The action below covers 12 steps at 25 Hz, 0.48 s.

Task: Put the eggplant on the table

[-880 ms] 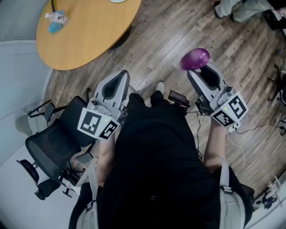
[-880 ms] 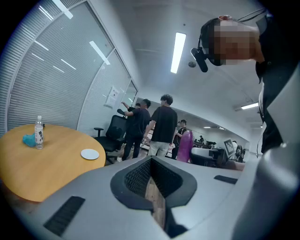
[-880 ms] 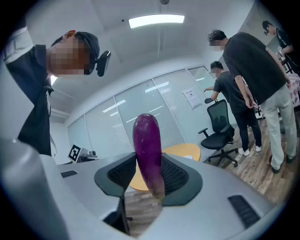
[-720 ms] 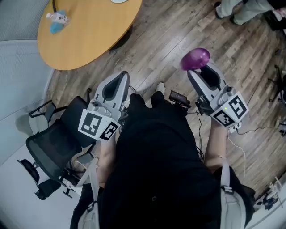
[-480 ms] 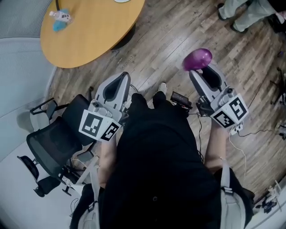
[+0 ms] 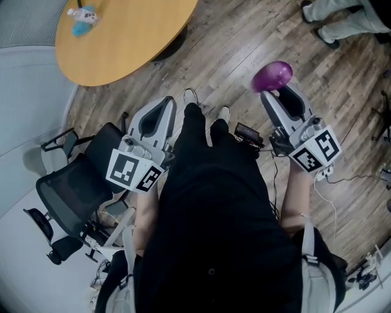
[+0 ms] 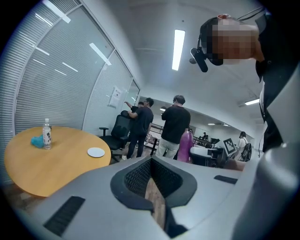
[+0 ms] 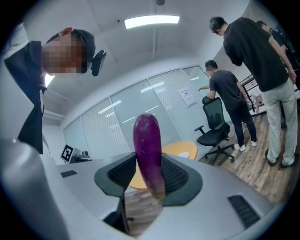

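Note:
A purple eggplant (image 6: 272, 76) stands upright between the jaws of my right gripper (image 6: 276, 92), which is shut on it above the wooden floor. In the right gripper view the eggplant (image 8: 147, 152) rises out of the right gripper (image 8: 149, 177), pinched at its lower end. The round wooden table (image 6: 122, 43) lies ahead to the left, apart from both grippers. My left gripper (image 6: 160, 109) is held level beside my body, shut and holding nothing. In the left gripper view the left gripper (image 7: 151, 177) shows only a thin slit, with the table (image 7: 51, 161) beyond and the eggplant (image 7: 186, 146) at the right.
A water bottle (image 6: 78, 12) next to a blue object and a white plate (image 7: 96, 152) are on the table. A black office chair (image 6: 73, 189) stands close at my left. Two people (image 7: 174, 124) stand ahead by another chair (image 8: 215, 122). Cables trail on the floor at right.
The head view has shifted, so the table sits a little higher in the frame. My feet have stepped forward. Both grippers keep their pose, and the eggplant stays held.

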Tool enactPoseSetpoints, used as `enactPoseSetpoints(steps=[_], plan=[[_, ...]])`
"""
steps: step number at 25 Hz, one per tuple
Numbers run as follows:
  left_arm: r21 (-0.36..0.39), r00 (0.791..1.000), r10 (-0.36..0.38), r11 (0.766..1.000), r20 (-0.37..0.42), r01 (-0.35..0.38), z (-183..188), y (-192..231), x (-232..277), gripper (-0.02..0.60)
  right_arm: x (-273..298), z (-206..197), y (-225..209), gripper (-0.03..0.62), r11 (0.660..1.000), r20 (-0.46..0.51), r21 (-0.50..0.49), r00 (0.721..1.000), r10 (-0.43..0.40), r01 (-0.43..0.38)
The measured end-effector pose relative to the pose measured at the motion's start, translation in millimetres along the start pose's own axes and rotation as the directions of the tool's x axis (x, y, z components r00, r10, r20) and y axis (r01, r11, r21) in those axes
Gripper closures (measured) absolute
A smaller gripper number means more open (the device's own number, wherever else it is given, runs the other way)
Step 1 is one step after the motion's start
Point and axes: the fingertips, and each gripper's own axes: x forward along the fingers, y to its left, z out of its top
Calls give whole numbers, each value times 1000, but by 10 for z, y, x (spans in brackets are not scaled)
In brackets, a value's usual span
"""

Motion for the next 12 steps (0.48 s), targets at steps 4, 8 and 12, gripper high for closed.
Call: enactPoseSetpoints(steps=[4,8,12], plan=[[6,1000,-15,1000,1,15,25,71,5,570,45,-6,37,422,1000,-2,-3,1000,-16,16],[9,999,-50,999,7,50,70,197,119,569,112,49,1,422,998,5,-16,998,-59,59],[13,997,-80,997,14,80,180,395,249,569,258,145,-1,422,996,15,-34,996,-87,88]])
